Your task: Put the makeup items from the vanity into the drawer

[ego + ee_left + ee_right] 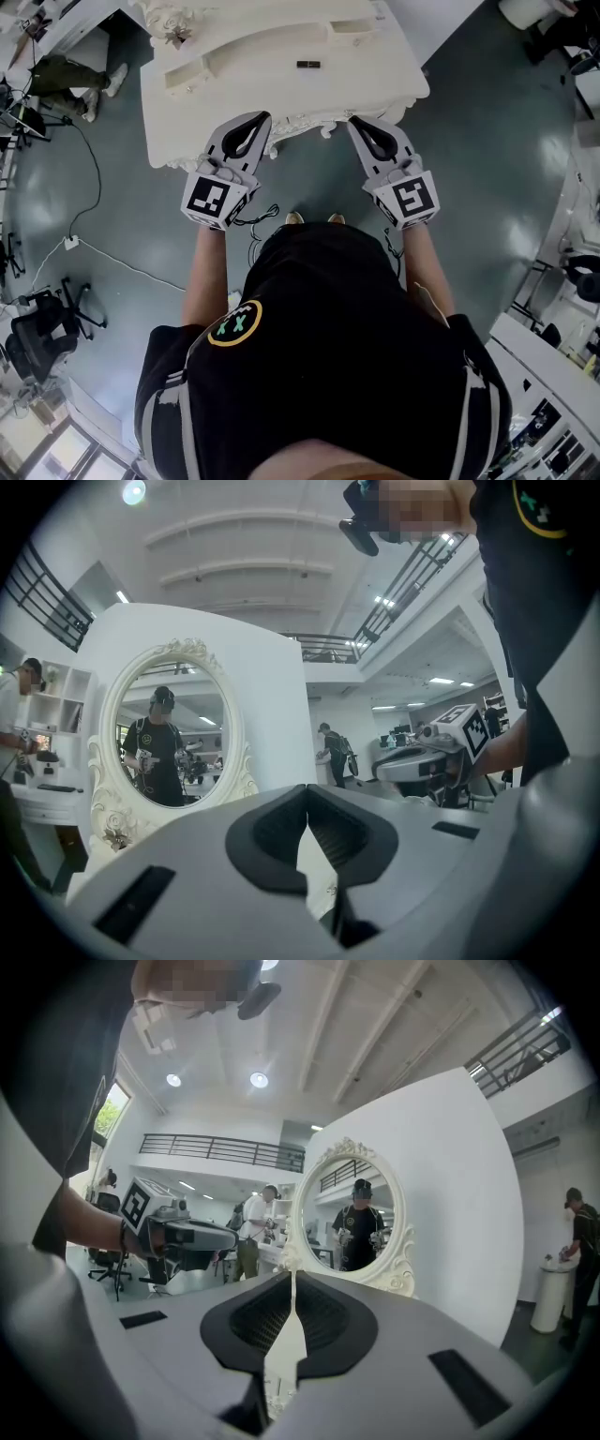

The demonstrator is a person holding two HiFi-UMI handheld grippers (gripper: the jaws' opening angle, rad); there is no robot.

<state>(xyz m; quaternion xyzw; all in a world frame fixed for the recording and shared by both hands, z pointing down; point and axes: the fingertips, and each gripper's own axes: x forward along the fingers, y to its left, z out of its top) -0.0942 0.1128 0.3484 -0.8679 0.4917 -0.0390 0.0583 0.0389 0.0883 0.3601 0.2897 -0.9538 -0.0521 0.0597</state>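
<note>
Left hand-held gripper (257,119): this grey two-jaw tool, which is carrying a black-and-white marker cube (211,199), is pointing level; its jaws are meeting at the tips and are enclosing nothing.
Right hand-held gripper (356,121): this matching grey tool, which is carrying its own marker cube, is also pointing level; its jaws are pressing together and are holding nothing.
Person in a black short-sleeved shirt (328,347): is standing at the front edge and is holding one tool in each hand.
Cream-white carved vanity counter (234,98): is standing just ahead of both tips; whether they are touching its edge cannot be told.
Small dark oblong makeup item (307,65): is lying on the counter top, toward the back, well apart from both tools.
Oval mirror in an ornate white frame (164,728): is standing upright at the counter's back and is reflecting the person.
Glossy grey-green floor (487,141): is surrounding the counter.
</note>
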